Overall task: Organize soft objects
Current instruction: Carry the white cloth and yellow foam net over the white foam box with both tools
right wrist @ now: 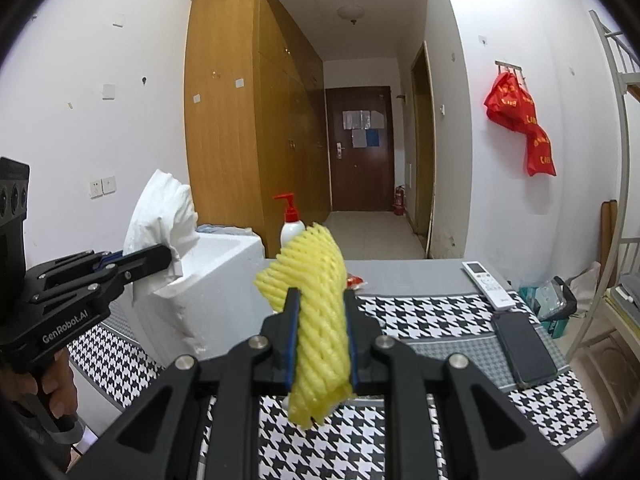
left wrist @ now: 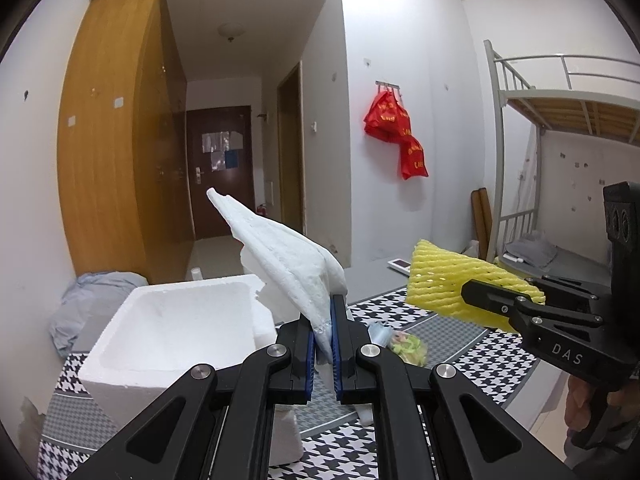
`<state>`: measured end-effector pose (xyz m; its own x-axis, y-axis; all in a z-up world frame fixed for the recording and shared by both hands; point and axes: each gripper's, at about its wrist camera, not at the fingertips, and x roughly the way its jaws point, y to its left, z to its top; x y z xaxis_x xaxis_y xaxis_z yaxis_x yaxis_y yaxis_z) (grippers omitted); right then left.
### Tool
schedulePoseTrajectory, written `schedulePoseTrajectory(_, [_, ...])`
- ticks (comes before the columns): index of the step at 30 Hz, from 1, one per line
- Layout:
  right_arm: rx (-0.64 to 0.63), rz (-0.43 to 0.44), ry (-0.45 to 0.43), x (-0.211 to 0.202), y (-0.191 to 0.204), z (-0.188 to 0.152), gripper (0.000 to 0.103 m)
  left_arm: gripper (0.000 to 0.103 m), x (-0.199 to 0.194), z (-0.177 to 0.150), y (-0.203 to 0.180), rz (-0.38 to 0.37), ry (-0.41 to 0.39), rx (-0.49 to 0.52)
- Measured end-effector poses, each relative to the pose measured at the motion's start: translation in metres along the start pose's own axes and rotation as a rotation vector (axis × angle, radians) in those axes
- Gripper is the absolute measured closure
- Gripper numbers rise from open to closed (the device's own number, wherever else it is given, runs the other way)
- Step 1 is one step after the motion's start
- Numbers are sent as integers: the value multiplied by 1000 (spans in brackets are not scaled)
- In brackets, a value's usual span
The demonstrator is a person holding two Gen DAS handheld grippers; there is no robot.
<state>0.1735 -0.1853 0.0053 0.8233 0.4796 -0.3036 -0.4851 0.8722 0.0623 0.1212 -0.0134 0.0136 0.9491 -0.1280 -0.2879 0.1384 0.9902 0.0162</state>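
Observation:
My left gripper [left wrist: 323, 332] is shut on a white foam sheet [left wrist: 280, 252] that sticks up and leftward above the table. Just left of it stands an open white styrofoam box [left wrist: 176, 328], also seen as the styrofoam box [right wrist: 208, 280] in the right wrist view. My right gripper [right wrist: 320, 312] is shut on a yellow foam net sleeve [right wrist: 316, 304], held in the air over the houndstooth cloth. From the left wrist view the right gripper [left wrist: 468, 292] clamps the yellow sleeve [left wrist: 444, 284] at the right. The left gripper [right wrist: 170, 254] with the white sheet [right wrist: 160, 216] hovers by the box.
The table wears a black-and-white houndstooth cloth [right wrist: 420, 312]. On it lie a white remote [right wrist: 488, 284], a dark phone [right wrist: 520, 348], a pump bottle [right wrist: 291, 220] behind the box and a small bag of green bits [left wrist: 406, 348]. A metal bunk bed [left wrist: 560, 120] stands right.

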Motion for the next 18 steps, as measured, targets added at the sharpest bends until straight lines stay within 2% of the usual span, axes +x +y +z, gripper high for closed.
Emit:
schedulePoseTrajectory(8, [15,56,-8,12,8,10,80,96,-2,4,15,35,-8,-7])
schedulePoseTrajectory(18, [-17,133,-11,28,31,20,80,96,-15,4,41,124,-20,-35])
